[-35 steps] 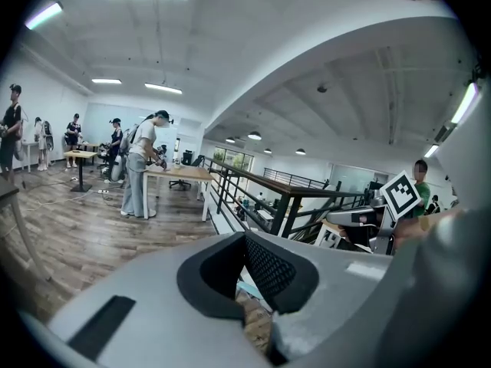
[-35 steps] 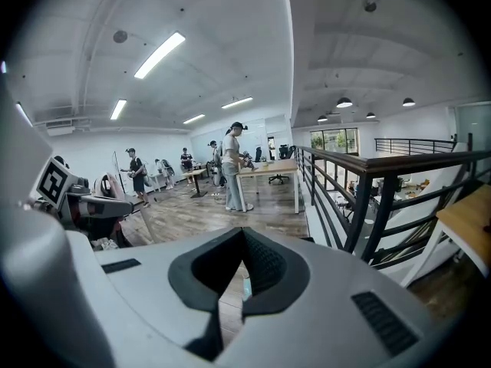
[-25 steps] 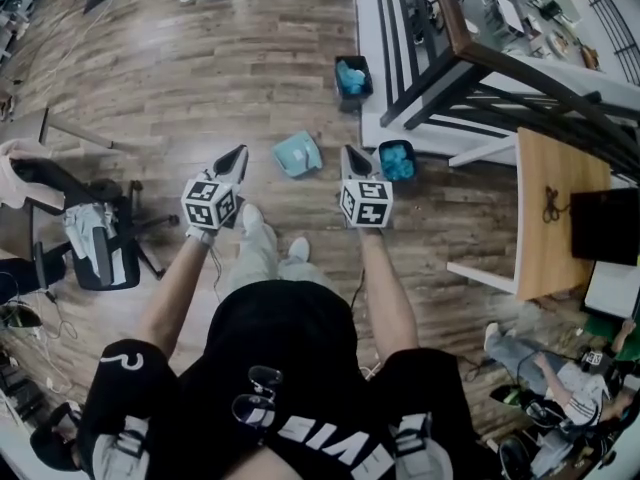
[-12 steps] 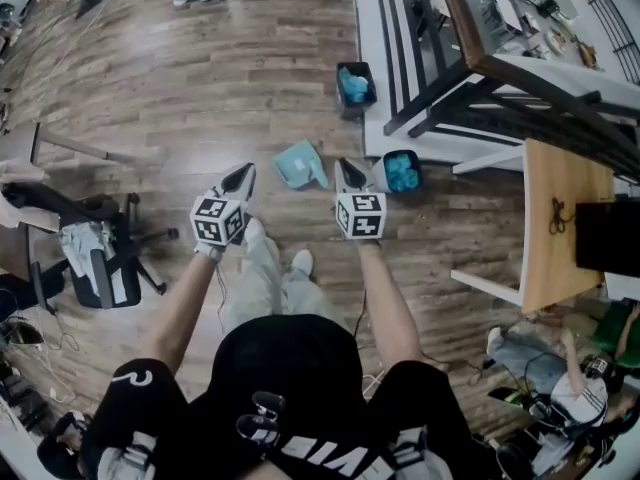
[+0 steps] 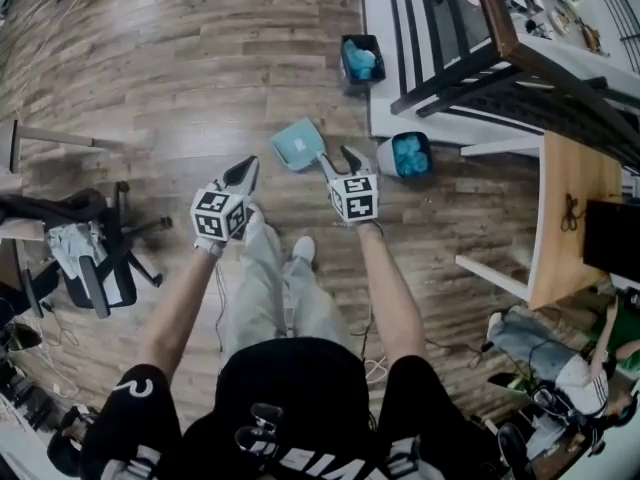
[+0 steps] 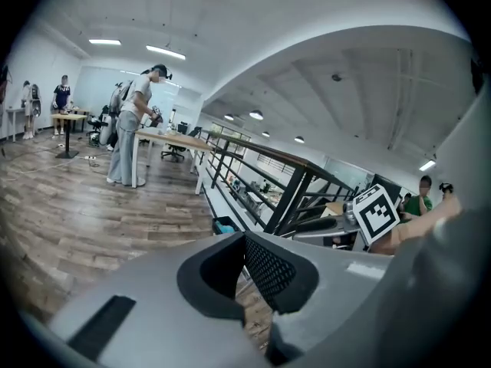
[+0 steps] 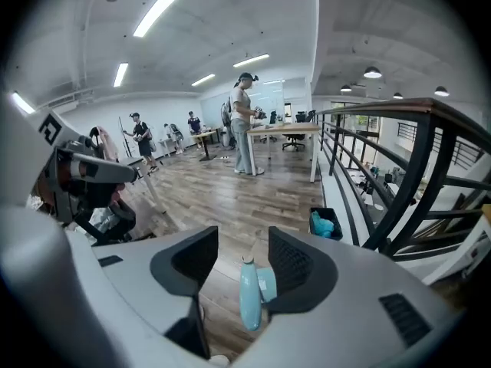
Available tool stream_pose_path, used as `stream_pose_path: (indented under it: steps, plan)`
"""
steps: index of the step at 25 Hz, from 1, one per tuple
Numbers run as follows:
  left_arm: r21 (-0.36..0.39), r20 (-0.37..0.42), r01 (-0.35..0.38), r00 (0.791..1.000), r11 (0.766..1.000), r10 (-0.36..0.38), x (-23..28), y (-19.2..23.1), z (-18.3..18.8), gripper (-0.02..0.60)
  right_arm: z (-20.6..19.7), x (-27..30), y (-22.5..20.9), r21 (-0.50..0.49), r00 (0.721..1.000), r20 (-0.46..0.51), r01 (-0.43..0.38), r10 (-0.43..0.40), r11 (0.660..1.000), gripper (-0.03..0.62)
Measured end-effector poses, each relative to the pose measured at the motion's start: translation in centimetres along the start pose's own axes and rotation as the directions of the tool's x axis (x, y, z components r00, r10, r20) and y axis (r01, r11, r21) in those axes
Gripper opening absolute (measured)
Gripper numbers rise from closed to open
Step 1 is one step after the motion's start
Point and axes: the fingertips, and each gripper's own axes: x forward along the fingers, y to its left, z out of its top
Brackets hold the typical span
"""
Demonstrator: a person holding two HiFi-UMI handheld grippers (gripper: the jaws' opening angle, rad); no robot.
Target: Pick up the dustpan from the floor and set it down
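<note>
Teal plastic dustpan (image 5: 296, 144) lying on the wood-plank floor (image 5: 200, 88) ahead of your feet, handle between your right gripper (image 5: 335, 156) jaws, which have just been opening, not clamping it, your left gripper (image 5: 248, 166) closed, empty, alongside.

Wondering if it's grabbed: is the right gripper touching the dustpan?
Cannot tell. Right gripper view: the right gripper, jaws just opening and apart, straddles the dustpan handle, which overlaps one jaw; neither contact nor gap shows plainly.

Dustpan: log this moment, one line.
phase: reach | right gripper: jaws just opened, dustpan handle between, ungripped | left gripper: shut, empty | dustpan: on floor
</note>
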Motion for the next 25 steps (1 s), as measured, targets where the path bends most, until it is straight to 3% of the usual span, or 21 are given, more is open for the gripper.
stream_pose_path:
  steps: [5, 14, 21, 25]
  plan:
    - [-0.032, -0.033, 0.020, 0.999, 0.999, -0.021, 2.0, 2.1, -2.6, -0.002, -5.5, 5.6, 0.6, -0.066, 0.989, -0.145, -0.022, 0.013, 0.998, 0.256]
    - [-0.056, -0.084, 0.035, 0.996, 0.998, -0.040, 5.1, 6.1, -5.2, -0.002, -11.5, 12.2, -0.6, -0.062, 0.952, -0.306, -0.007, -0.013, 0.998, 0.262]
    - [-0.067, -0.109, 0.033, 0.993, 0.997, -0.040, 5.4, 8.1, -5.7, -0.002, -12.6, 13.0, -1.2, -0.071, 0.939, -0.334, 0.061, -0.081, 0.996, 0.091]
    - [-0.066, -0.121, 0.029, 0.992, 0.997, -0.037, 5.2, 8.9, -5.9, -0.002, -12.5, 12.9, -0.7, -0.079, 0.937, -0.339, 0.055, -0.078, 0.995, 0.089]
